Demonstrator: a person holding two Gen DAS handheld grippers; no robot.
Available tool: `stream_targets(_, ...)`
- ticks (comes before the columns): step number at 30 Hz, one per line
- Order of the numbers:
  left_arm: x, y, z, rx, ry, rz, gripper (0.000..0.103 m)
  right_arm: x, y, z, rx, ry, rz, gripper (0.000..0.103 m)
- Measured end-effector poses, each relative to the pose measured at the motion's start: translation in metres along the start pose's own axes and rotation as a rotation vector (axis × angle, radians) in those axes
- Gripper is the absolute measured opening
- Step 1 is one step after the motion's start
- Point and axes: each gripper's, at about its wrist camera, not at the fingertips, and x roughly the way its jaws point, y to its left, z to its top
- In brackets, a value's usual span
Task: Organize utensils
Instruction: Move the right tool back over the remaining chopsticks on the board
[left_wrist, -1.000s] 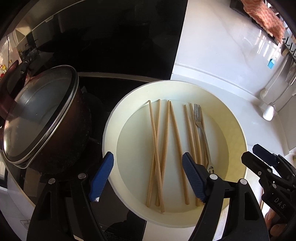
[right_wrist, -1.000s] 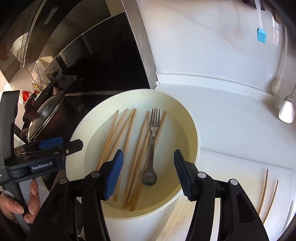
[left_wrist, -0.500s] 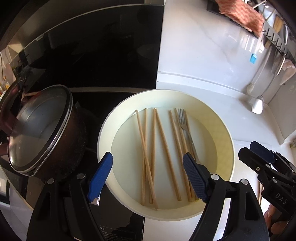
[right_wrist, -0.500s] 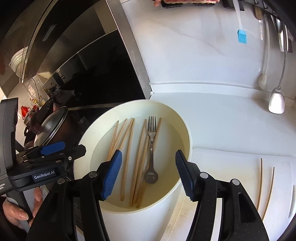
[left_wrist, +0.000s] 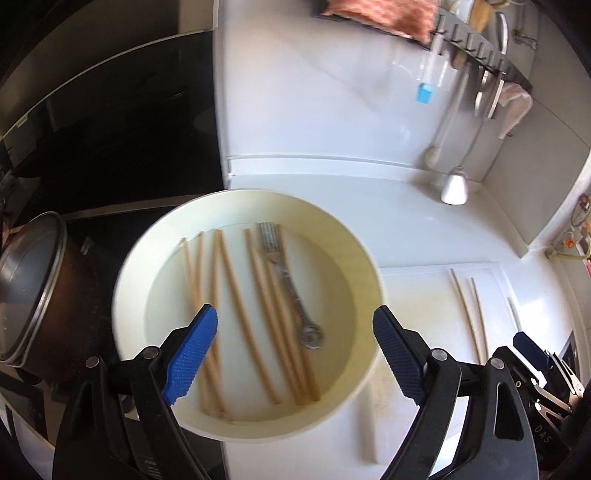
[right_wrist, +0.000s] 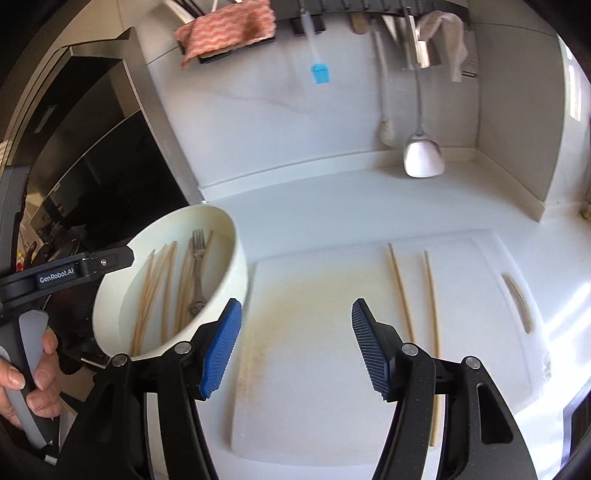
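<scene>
A cream bowl (left_wrist: 354, 258) holds several wooden chopsticks (left_wrist: 236, 295) and a metal fork (left_wrist: 291, 295). My left gripper (left_wrist: 293, 312) hangs above the bowl's near half, its jaws opening, with nothing between the pads. In the right wrist view the bowl (right_wrist: 236, 273) sits at the left, fork (right_wrist: 197, 258) inside. My right gripper (right_wrist: 295, 306) stands open and empty over the white cutting board (right_wrist: 314, 332). Two chopsticks (right_wrist: 402, 291) lie side by side on the board's right half, apart from the gripper. A hand (right_wrist: 22, 380) holds the left gripper's handle.
A dark pot with a glass lid (left_wrist: 33, 295) stands on the black cooktop left of the bowl. A ladle (right_wrist: 423, 158), a blue brush (right_wrist: 320, 74) and a red cloth (right_wrist: 229, 26) hang on the back wall. The board has a slot handle (right_wrist: 517, 299) at its right edge.
Both views have swung right. My right gripper has left the bowl and now stands over the cutting board. The left gripper's jaws have widened and it has shifted right over the bowl.
</scene>
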Motion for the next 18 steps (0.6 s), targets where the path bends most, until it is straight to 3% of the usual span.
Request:
stream_targets(4,-0.004,-0.038,-0.009,0.015,-0.008,-0.017,0.087,-0.016,-0.044,-0.012,0.036,-0.009,-0.066,0.06)
stream_targets(8,-0.007,-0.077,-0.021,-0.001,-0.001,-0.038,0.09,-0.03,-0.09,-0.024,0.06,-0.003,-0.08,0.06)
stream_targets(13,-0.011,-0.124,-0.046,-0.054,0.013,0.004,0.092,-0.04,-0.148,-0.038,0.056,0.036,-0.052,0.061)
stream_targets(18,-0.014,-0.154,-0.071,-0.107,0.029,0.054,0.094,-0.041,-0.181,-0.045,0.005,0.063,-0.026,0.061)
